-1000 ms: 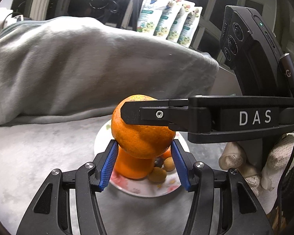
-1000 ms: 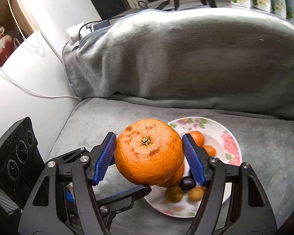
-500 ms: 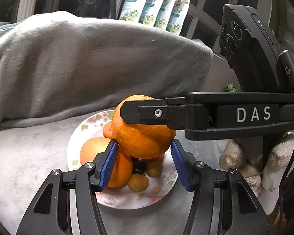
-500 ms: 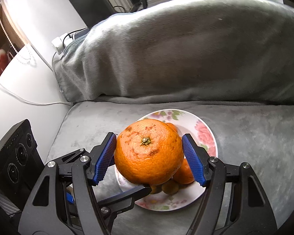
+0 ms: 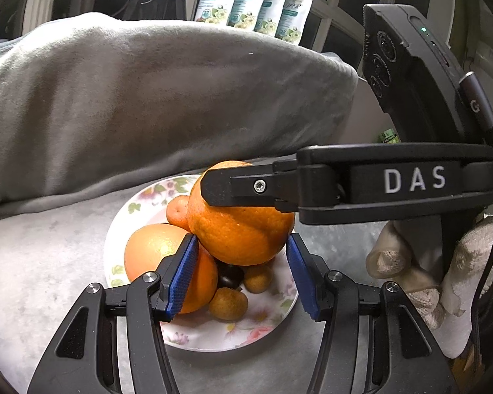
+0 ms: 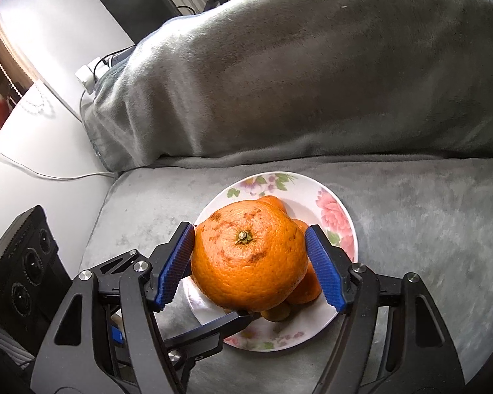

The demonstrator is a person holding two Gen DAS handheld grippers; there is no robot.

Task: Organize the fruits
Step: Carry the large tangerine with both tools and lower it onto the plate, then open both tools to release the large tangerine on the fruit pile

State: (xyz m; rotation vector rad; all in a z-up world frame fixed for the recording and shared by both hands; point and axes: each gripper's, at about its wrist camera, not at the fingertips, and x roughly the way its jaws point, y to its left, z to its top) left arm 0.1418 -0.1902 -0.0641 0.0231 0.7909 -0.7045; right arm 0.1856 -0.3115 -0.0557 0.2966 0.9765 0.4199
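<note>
The right hand-held gripper (image 6: 249, 264) pinches a large orange (image 6: 249, 255), its blue pads pressed against the fruit's two sides, stem end facing the camera. The orange hangs over the near-left part of a flowered plate (image 6: 337, 216), not resting on it. From the left wrist view, the right gripper's black finger marked "DAS" crosses the top of the same orange (image 5: 243, 226), and a gloved hand (image 5: 440, 272) grips that tool at the right edge.

The left hand-held gripper (image 5: 241, 272) sits low in front, its blue pads spread on either side of the orange's lower half. The left pad looks close to the skin and the right one stands slightly clear; whether either truly touches cannot be told.

On the plate (image 5: 210, 341) beneath lie a second large orange (image 5: 154, 249) at the left, a small tangerine (image 5: 177, 208) behind, a dark round fruit (image 5: 230, 277) and two small brownish fruits (image 5: 228, 302) toward the front.

The plate rests on a grey plush surface (image 6: 427, 216), with a grey blanket (image 6: 312, 75) heaped behind it. Four printed pouches (image 5: 256, 3) stand against the window beyond the blanket.
</note>
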